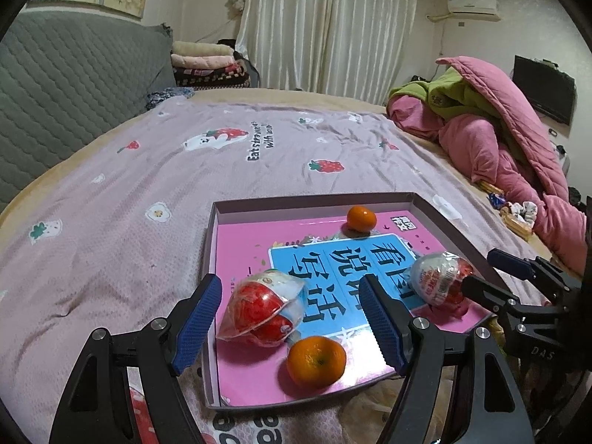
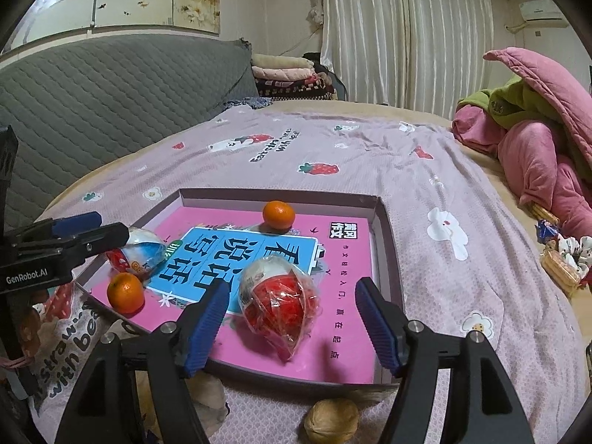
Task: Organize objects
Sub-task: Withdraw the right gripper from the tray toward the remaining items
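Observation:
A shallow box lid (image 1: 209,259) (image 2: 384,259) with a pink and blue printed floor lies on the bed. In it are two wrapped toy eggs and two tangerines. My left gripper (image 1: 292,318) is open, its blue pads either side of one red and white egg (image 1: 259,310) without touching it; a tangerine (image 1: 316,360) lies just in front. My right gripper (image 2: 292,318) is open around the other egg (image 2: 279,296) (image 1: 440,277). The far tangerine (image 1: 360,218) (image 2: 278,214) sits by the back wall. The near tangerine shows in the right wrist view (image 2: 125,292).
A walnut (image 2: 331,421) lies on the lilac strawberry-print sheet (image 1: 148,185) in front of the box. Pink and green quilts (image 1: 499,129) are heaped at the right. A grey padded headboard (image 1: 74,85) runs along the left. Small items (image 2: 562,259) lie at the right bed edge.

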Demonstrator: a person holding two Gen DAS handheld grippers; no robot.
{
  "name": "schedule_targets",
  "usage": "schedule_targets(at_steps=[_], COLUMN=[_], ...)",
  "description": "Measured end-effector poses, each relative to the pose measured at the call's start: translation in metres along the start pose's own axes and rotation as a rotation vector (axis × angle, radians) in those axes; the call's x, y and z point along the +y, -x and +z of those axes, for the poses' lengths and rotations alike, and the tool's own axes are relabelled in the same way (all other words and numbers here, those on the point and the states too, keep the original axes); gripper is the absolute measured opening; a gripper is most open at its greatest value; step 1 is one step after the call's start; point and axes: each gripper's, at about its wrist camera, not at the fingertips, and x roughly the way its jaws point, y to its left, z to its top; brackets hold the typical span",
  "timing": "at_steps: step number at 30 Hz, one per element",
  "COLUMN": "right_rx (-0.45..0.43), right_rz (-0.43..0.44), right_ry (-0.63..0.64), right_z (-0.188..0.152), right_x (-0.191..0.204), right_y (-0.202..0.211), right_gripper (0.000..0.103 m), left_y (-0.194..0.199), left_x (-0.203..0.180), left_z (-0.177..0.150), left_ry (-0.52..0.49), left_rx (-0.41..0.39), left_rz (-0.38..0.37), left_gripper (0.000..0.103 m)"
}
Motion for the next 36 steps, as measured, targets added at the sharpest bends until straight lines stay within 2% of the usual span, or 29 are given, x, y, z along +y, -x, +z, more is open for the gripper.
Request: schedule_targets(at_steps=[24, 36], right_rx=[-0.037, -0.037], right_rz=[0.027, 0.025], right_ry=[-0.038, -0.118], right_z=[-0.007, -0.022], right_x=[-0.008, -0.023], right_y=[0.025, 0.045], right_gripper=[0.071, 0.071], left_y=[0.026, 0.04], left_x=[-0.035, -0.055], left_z=[-0.03, -0.054], left_ry=[-0.025, -0.047], left_rx=[-0.005, 0.004], left_rz=[-0.012, -0.01], left_gripper=[0.078, 0.078])
